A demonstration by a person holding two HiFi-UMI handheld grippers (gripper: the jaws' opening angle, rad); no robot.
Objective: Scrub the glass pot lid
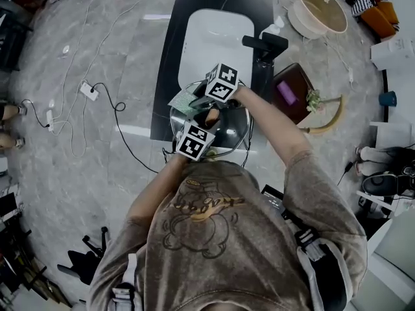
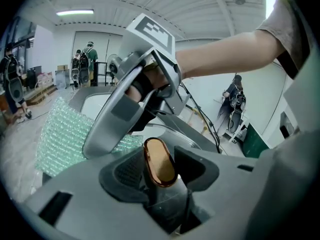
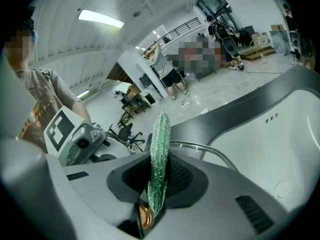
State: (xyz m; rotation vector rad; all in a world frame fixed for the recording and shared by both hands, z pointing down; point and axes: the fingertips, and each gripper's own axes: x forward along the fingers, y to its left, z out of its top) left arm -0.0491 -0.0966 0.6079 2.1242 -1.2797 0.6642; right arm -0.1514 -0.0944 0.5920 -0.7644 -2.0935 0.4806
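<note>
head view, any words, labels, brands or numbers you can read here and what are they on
No text in this view can be read.
t-shirt: cartoon print with a band of lettering across it, too blurred to read.
marker cubes: only black and white square patterns, no letters or digits.
purple patch on the brown board: too small to tell if it carries print.

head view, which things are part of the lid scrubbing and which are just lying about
In the job: glass pot lid, green scrub pad, left gripper, right gripper, sink.
Lying about: power strip, round basket, blue cup.
</note>
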